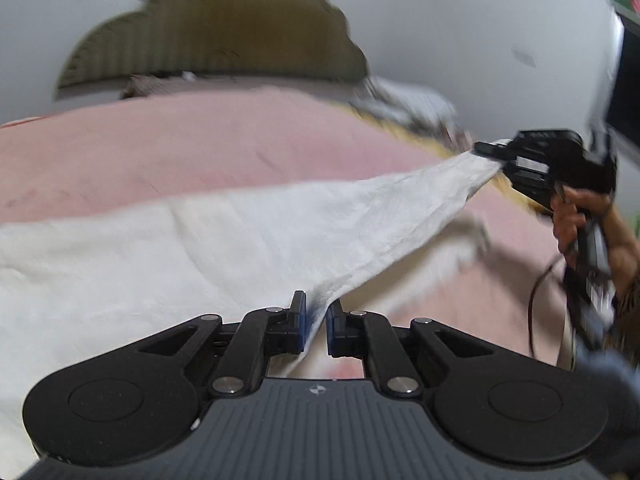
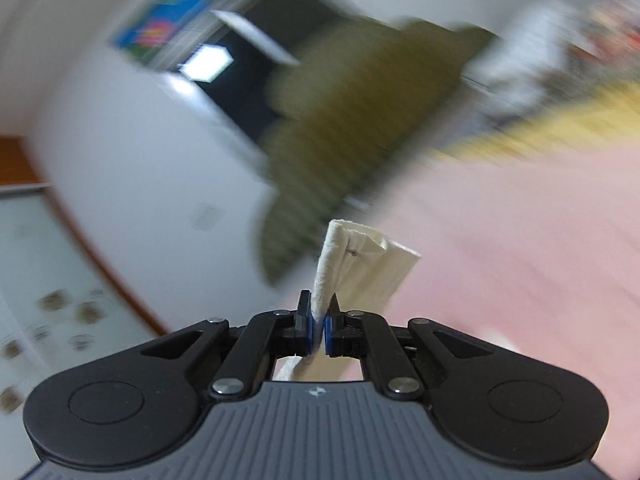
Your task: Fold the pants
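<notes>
1. Check the grips. The left gripper (image 1: 316, 316) has its jaws clamped on a fold of the white pants (image 1: 160, 248). The right gripper (image 2: 318, 320) has its jaws clamped on a thick hemmed edge of the pants (image 2: 360, 260). In the left view the right gripper (image 1: 496, 156) shows at the far right, with a hand (image 1: 572, 216) on its handle.

2. Locate the garment. Most of the pants lies flat on the pink bed (image 1: 200, 148). The span between the two grippers is lifted clear of the bed and hangs as a taut sheet.

3. Keep that span taut. Slack between the grips is likely to let the raised layer sag and crease before it lands.

4. Carry both grips together, level with each other. If one leads, the fold line will probably run skewed.

5. Move the right gripper slowly. Its view is heavily blurred, so edge alignment cannot be judged from it; use the left view to check.

6. Lay the lifted layer over the flat part so that the edges meet. Lower until the cloth rests on the layer beneath.

7. Release only once the cloth is supported. Keep clear of the olive headboard (image 1: 208, 32) and the loose items (image 1: 404, 108) at the bed's far edge.
</notes>
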Demonstrator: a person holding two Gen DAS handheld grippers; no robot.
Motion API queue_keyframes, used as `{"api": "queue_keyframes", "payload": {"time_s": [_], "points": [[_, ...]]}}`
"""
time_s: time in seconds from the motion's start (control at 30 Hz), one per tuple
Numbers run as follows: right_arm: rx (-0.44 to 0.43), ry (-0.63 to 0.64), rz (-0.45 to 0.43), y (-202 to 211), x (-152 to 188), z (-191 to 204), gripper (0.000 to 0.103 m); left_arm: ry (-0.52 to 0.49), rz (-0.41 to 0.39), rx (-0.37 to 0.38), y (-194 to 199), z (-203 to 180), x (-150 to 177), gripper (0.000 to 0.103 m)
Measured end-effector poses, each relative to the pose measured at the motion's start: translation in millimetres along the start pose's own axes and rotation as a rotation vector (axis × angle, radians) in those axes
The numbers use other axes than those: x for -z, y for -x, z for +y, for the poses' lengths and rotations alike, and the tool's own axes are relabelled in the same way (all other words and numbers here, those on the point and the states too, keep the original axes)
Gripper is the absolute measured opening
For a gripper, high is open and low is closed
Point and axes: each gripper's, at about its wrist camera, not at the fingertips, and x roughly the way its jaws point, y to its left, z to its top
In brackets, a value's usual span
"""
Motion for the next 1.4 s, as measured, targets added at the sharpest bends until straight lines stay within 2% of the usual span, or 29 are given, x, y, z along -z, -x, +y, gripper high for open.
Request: {"api": "queue_keyframes", "payload": {"time_s": [0.07,0.13,0.3,0.4,0.43,0.47,0.53,0.63,0.7,0.73,0.8,0.87,0.97,1.03,1.13,1.23,1.27,1.3,1.33,1.4], "points": [[0.036,-0.123,0.027,6,15,-33,0.006,-0.034,0.02,-0.014,-4,-6,7,0.009],[0.048,-0.189,0.036,10,26,-51,0.006,-0.032,0.019,-0.006,1,-4,10,0.009],[0.096,-0.123,0.062,14,35,-56,0.006,-0.06,0.034,0.004,4,2,8,0.009],[0.169,-0.062,0.131,1,31,-55,0.007,-0.047,0.07,-0.006,-6,4,14,0.01],[0.188,-0.057,0.155,0,30,-55,0.008,-0.043,0.067,-0.008,-5,5,15,0.012],[0.184,-0.073,0.161,2,30,-57,0.008,-0.039,0.067,-0.002,-4,5,15,0.02],[0.18,-0.095,0.142,11,26,-58,0.009,-0.028,0.073,0.025,0,6,14,0.021],[0.277,-0.029,0.041,29,15,-50,0.013,-0.01,0.065,0.063,9,9,9,0.025],[0.373,0.12,-0.066,36,7,-32,0.014,0.019,0.045,0.078,17,13,5,0.03],[0.388,0.21,-0.073,32,3,-20,0.015,0.032,0.033,0.075,19,14,1,0.031],[0.37,0.381,0.018,7,-4,0,0.015,0.051,-0.001,0.051,21,15,-5,0.037],[0.342,0.52,0.18,-25,-4,12,0.015,0.066,-0.029,0.014,21,18,-9,0.043],[0.341,0.655,0.429,-76,8,15,0.015,0.085,-0.023,-0.053,12,23,-10,0.047],[0.386,0.719,0.505,-104,18,8,0.014,0.079,-0.008,-0.093,5,25,-10,0.047],[0.399,0.705,0.458,-125,6,6,0.013,0.052,-0.008,-0.139,-5,21,-11,0.049],[0.417,0.747,0.417,-145,3,12,0.013,0.017,-0.028,-0.191,-13,15,-13,0.066],[0.448,0.75,0.414,-148,3,13,0.013,0.009,-0.026,-0.21,-14,14,-13,0.071],[0.475,0.748,0.396,-150,0,15,0.014,-0.003,-0.022,-0.225,-17,12,-13,0.072],[0.475,0.746,0.354,-141,-2,18,0.014,-0.015,-0.02,-0.234,-18,12,-13,0.072],[0.392,0.711,0.299,-117,-8,23,0.014,-0.026,-0.018,-0.243,-20,14,-9,0.074]]}}
